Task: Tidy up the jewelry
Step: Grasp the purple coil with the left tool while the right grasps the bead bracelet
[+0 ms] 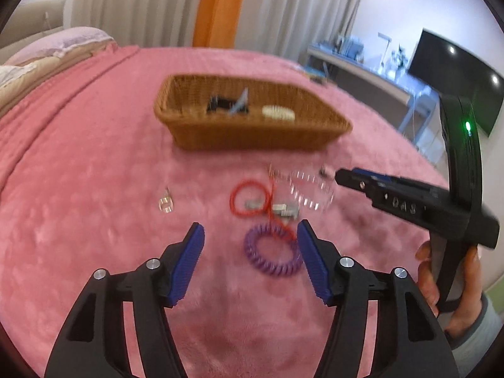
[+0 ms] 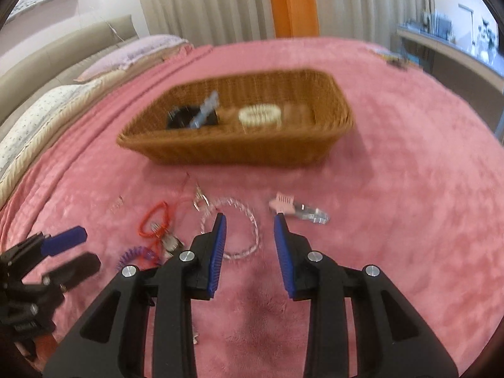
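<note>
A wicker basket (image 1: 252,132) (image 2: 239,148) sits on the pink bedspread and holds a black item, a blue clip and a cream comb (image 1: 278,114). In front of it lie a red cord loop (image 1: 249,200), a purple coil hair tie (image 1: 272,253), a clear beaded bracelet (image 1: 312,189) (image 2: 233,226), a clear clip (image 1: 165,201) and a pink clip (image 2: 283,205). My left gripper (image 1: 250,230) is open and empty, just above the purple coil. My right gripper (image 2: 250,220) is open and empty over the clear bracelet; it also shows in the left wrist view (image 1: 343,178).
The pink bedspread (image 1: 94,157) covers the bed; pillows (image 2: 47,104) lie at the left. Curtains hang behind. A desk (image 1: 362,63) and a dark monitor (image 1: 456,69) stand to the right. A small item (image 2: 397,60) lies at the bed's far right edge.
</note>
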A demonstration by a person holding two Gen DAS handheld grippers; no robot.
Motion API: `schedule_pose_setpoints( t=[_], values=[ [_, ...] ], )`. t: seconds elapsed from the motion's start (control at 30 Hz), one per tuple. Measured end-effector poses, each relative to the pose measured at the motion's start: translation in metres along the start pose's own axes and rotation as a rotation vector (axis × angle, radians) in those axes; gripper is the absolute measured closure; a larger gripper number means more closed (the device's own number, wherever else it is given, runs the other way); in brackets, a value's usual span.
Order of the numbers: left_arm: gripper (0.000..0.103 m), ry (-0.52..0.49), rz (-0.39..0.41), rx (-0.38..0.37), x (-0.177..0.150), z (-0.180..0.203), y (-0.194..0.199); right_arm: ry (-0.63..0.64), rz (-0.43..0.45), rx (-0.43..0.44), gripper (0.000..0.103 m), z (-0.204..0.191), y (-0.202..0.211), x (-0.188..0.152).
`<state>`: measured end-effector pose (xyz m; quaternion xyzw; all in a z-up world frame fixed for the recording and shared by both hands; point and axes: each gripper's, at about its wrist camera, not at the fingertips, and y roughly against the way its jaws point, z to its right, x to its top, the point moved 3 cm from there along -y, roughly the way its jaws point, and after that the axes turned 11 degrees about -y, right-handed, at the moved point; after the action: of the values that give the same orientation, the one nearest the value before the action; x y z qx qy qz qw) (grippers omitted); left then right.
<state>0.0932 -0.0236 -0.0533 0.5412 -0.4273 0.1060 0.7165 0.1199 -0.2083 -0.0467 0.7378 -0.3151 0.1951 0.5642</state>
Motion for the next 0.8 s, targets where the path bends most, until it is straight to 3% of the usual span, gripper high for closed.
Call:
schedule_pose_setpoints(
  t=[0.13,0.37,0.53,0.67,0.73,0.8],
  values=[
    [0.049,0.001,-0.053,-0.003,-0.014,0.0,-0.017,-0.026,-0.058,-0.013,0.075,0.008,-0.018,-0.007],
    [0.05,0.029,-0.065,-0.023,-0.019,-0.006,-0.024,0.01,-0.076,-0.064,0.075,0.0,-0.031,-0.005],
    [0.052,-0.008,-0.075,0.034,-0.019,0.003,-0.026,0.065,-0.077,-0.116,0.075,-0.01,-0.042,-0.003],
    [0.064,-0.025,-0.082,0.08,-0.018,0.006,-0.028,0.116,-0.066,-0.153,0.077,-0.018,-0.044,-0.005],
    [0.073,-0.023,-0.079,0.081,-0.018,0.005,-0.027,0.136,-0.058,-0.153,0.087,-0.021,-0.043,-0.006],
    [0.093,-0.026,-0.072,0.072,-0.018,0.006,-0.026,0.151,-0.047,-0.157,0.093,-0.024,-0.042,-0.008]
  ],
)
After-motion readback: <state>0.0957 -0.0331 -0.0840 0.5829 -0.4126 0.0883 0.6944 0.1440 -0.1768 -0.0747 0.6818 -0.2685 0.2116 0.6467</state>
